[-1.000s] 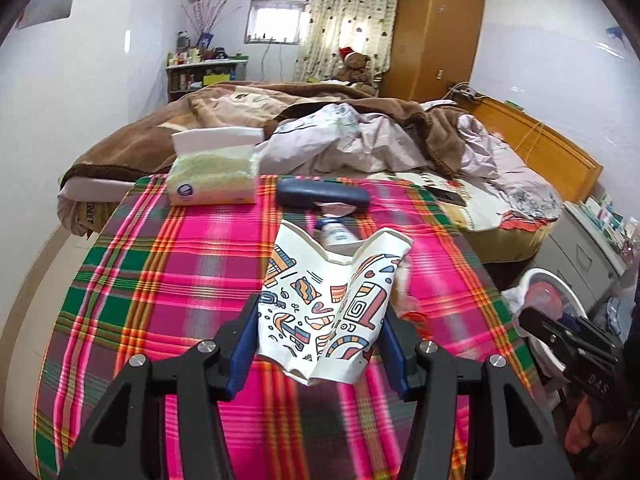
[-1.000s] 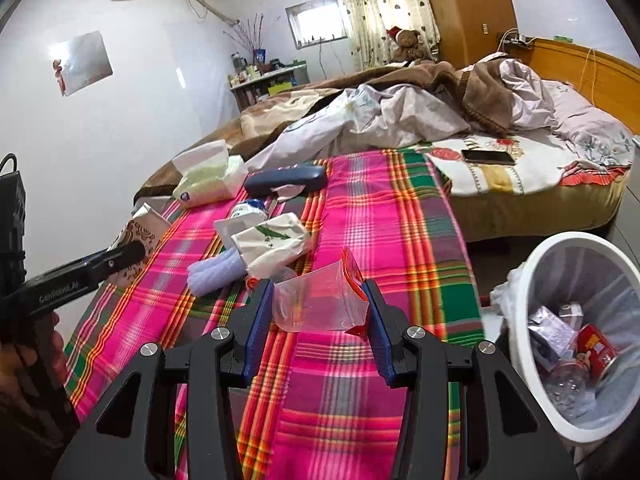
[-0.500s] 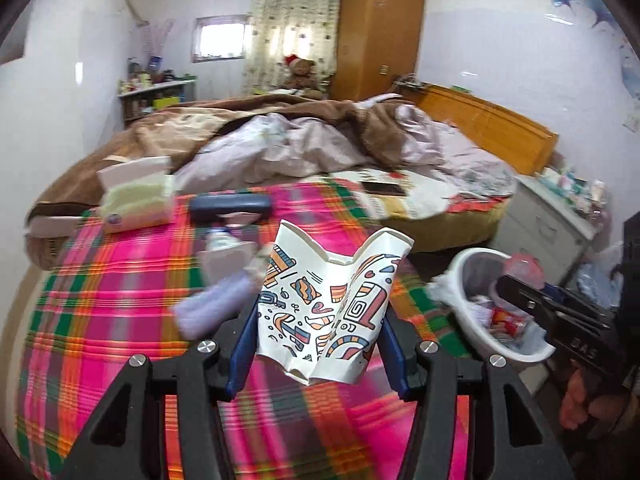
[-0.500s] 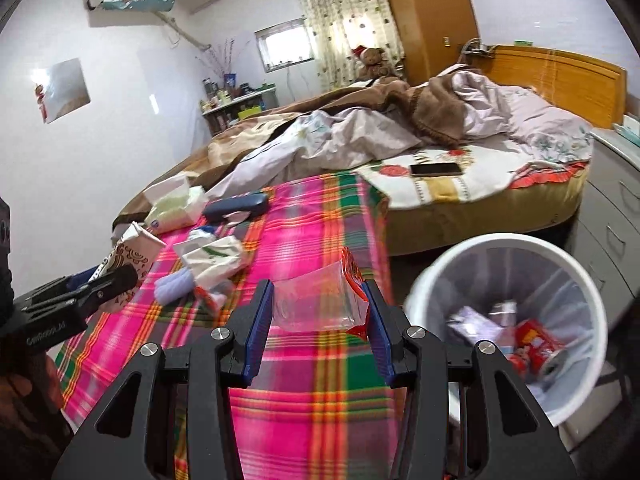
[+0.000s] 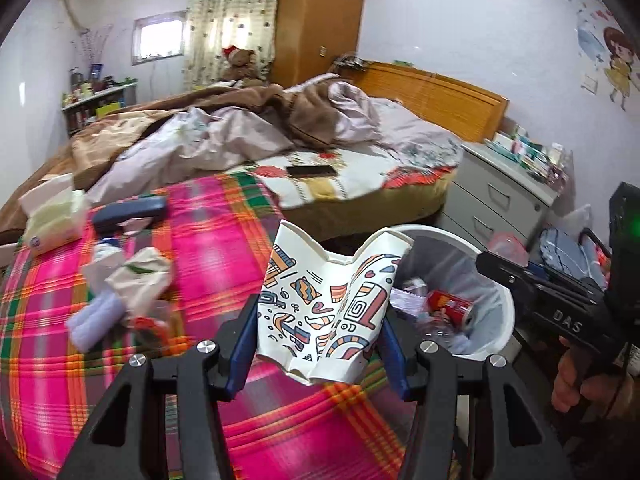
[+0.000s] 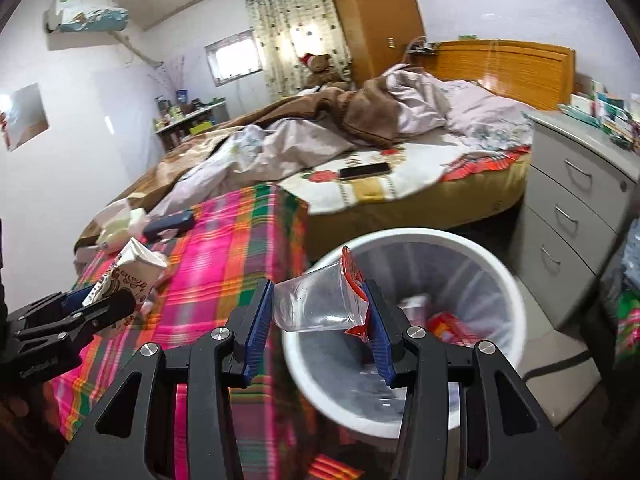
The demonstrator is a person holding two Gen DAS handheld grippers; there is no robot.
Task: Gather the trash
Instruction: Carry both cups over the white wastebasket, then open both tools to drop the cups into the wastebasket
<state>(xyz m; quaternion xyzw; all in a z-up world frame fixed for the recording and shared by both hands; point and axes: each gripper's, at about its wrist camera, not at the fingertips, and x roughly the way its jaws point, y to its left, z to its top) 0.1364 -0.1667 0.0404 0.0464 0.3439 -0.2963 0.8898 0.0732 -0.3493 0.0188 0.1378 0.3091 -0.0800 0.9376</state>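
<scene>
Both grippers carry trash at the white bin (image 6: 516,304)

Left gripper (image 5: 320,344) fingers clamp a crushed patterned paper cup (image 5: 332,308); right gripper (image 6: 320,324) fingers clamp a clear plastic cup (image 6: 312,304) above the bin.

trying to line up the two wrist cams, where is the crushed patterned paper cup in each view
Left wrist: the patterned paper cup sits at centre, clamped in the left gripper, just left of the white bin.
Right wrist: the cup is at the left edge, over the plaid cloth.
Shared landmark: the black phone on the bed.
</scene>
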